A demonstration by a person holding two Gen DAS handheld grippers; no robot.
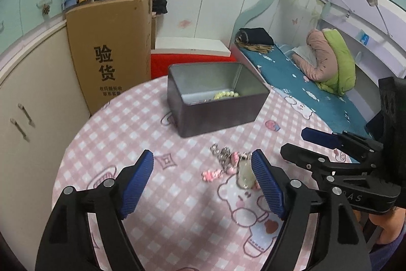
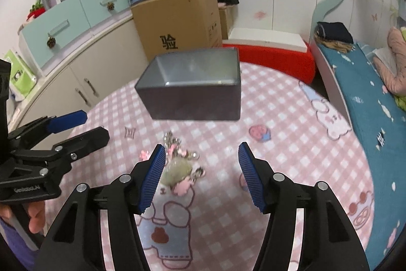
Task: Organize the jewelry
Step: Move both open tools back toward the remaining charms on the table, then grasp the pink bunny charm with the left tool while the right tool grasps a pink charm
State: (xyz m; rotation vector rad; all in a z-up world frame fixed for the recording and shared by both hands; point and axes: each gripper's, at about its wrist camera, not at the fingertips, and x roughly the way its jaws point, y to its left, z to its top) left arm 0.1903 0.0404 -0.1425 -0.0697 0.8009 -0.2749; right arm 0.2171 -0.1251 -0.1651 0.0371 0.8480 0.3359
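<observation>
- A cardboard box (image 1: pixel 109 52) with printed characters is seen standing past the far left edge of the table (image 1: pixel 121 133), against a cream cabinet (image 1: pixel 33 98).
- The left gripper (image 1: pixel 203 164) is held over the near part of the pink checked tablecloth, fingers spread wide, nothing between the blue pads (image 1: pixel 137 184).
- A dark metal tin (image 1: pixel 215 103) is set open on the far middle of the table; a string of pale green beads (image 1: pixel 226 94) is seen lying inside, against its far right wall.
- A jewelry cluster (image 1: pixel 228 164), made of silver chain, pink charms and a pale translucent pendant, is laid on the cloth nearer than the tin, apart from it, just beside the left gripper's right pad.
- The right gripper (image 2: pixel 201 156) is held over the near right part of the table, fingers wide, gripping nothing; the cluster (image 2: pixel 177 164) is seen beside its left pad (image 2: pixel 152 182). Contact cannot be told.
- A bed with a teal sheet (image 1: pixel 317 93) is noted past the table's right edge.
</observation>
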